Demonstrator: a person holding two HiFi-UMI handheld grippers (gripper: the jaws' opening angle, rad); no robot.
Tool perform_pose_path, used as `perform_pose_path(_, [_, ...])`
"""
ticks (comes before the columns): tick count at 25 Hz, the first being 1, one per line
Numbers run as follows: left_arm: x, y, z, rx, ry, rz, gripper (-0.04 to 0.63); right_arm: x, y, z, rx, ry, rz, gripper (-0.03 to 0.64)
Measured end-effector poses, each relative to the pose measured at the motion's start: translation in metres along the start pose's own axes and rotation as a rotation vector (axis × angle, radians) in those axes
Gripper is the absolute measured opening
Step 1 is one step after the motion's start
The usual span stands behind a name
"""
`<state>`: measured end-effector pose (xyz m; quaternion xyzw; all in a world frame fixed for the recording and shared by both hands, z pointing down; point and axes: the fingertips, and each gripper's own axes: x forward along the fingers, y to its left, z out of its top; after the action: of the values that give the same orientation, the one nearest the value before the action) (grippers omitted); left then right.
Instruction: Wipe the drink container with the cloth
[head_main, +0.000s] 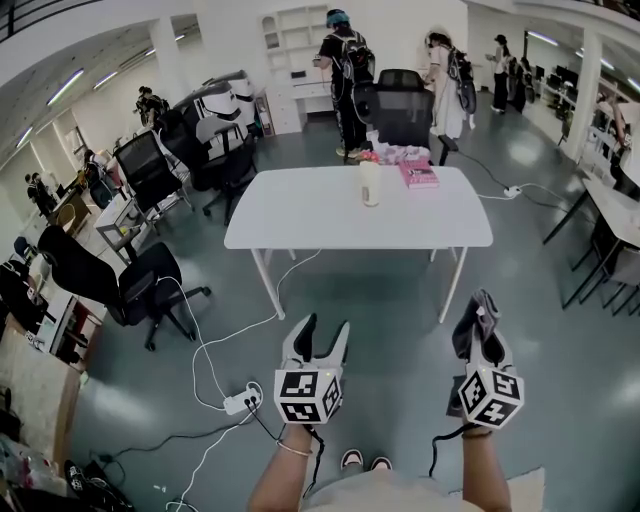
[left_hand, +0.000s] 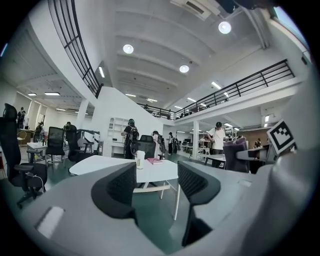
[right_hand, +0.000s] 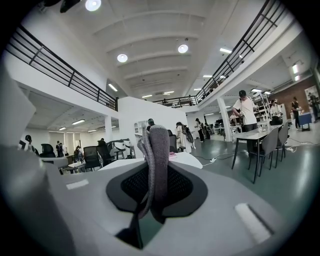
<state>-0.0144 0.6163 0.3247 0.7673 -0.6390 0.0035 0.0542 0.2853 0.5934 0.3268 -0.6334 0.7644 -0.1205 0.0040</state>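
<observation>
A pale drink container (head_main: 370, 184) stands upright near the far edge of the white table (head_main: 300, 215); in the left gripper view the container (left_hand: 140, 159) shows small on the table, framed by the jaws. My left gripper (head_main: 323, 338) hangs open and empty in front of the table, well short of it. My right gripper (head_main: 478, 312) is shut on a grey cloth (head_main: 481, 322). In the right gripper view the cloth (right_hand: 156, 165) stands folded and upright, pinched between the pads and hiding most of the table behind.
A pink book (head_main: 418, 174) lies on the table right of the container. Black office chairs (head_main: 135, 285) stand at the left, and another chair (head_main: 403, 110) behind the table. A power strip (head_main: 241, 402) with white cables lies on the floor near my feet. People stand at the back.
</observation>
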Motion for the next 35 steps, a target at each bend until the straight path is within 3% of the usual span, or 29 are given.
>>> perform_pose_path(13, [-0.008, 0.014, 0.004, -0.011, -0.063, 0.047, 0.45, -0.008, -0.002, -0.009, 0.004, 0.01, -0.024, 0.071])
perform_pose_path(35, [0.026, 0.094, -0.012, -0.039, -0.017, 0.021, 0.468, 0.022, 0.021, -0.014, -0.013, 0.016, -0.139, 0.071])
